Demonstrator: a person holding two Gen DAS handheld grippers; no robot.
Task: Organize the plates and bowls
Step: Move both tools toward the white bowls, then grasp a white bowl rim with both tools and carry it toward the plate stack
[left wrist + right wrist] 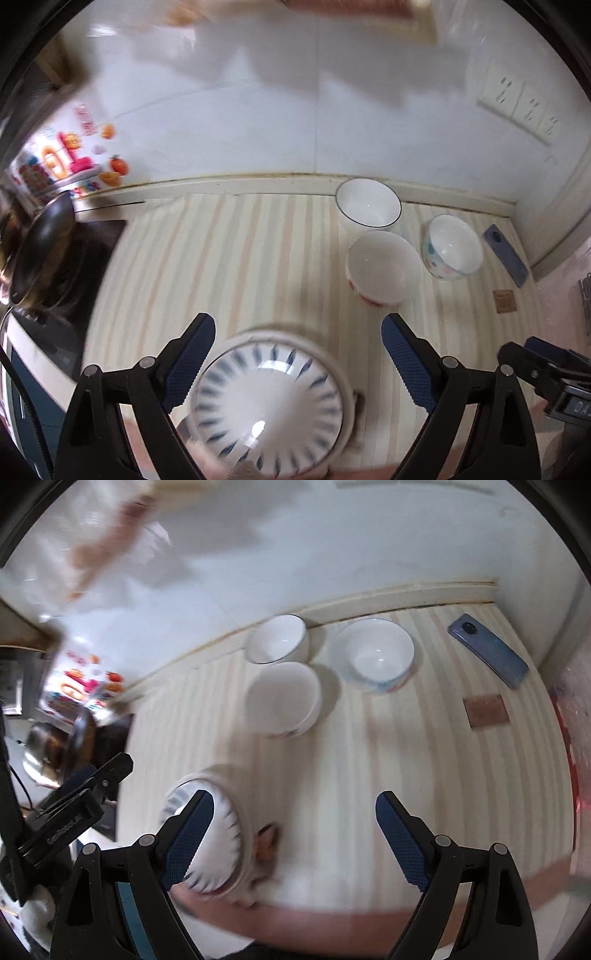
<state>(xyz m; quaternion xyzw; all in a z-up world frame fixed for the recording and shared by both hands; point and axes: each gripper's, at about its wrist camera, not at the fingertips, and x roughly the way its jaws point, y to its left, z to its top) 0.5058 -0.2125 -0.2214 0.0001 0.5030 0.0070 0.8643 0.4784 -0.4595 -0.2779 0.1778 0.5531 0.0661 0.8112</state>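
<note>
A white bowl with blue dashes inside sits on the striped cloth near the front edge. My left gripper is open, with its fingers on either side of the bowl and not closed on it. In the right wrist view the same bowl lies partly behind the left finger of my right gripper, which is open and holds nothing. Three more bowls stand grouped at the back: a dark-rimmed one, a white one with a red pattern, and one with coloured spots.
A blue phone and a small brown square lie at the right of the cloth. A dark pan on a stove and a colourful canister are at the left. Wall sockets are at the back right.
</note>
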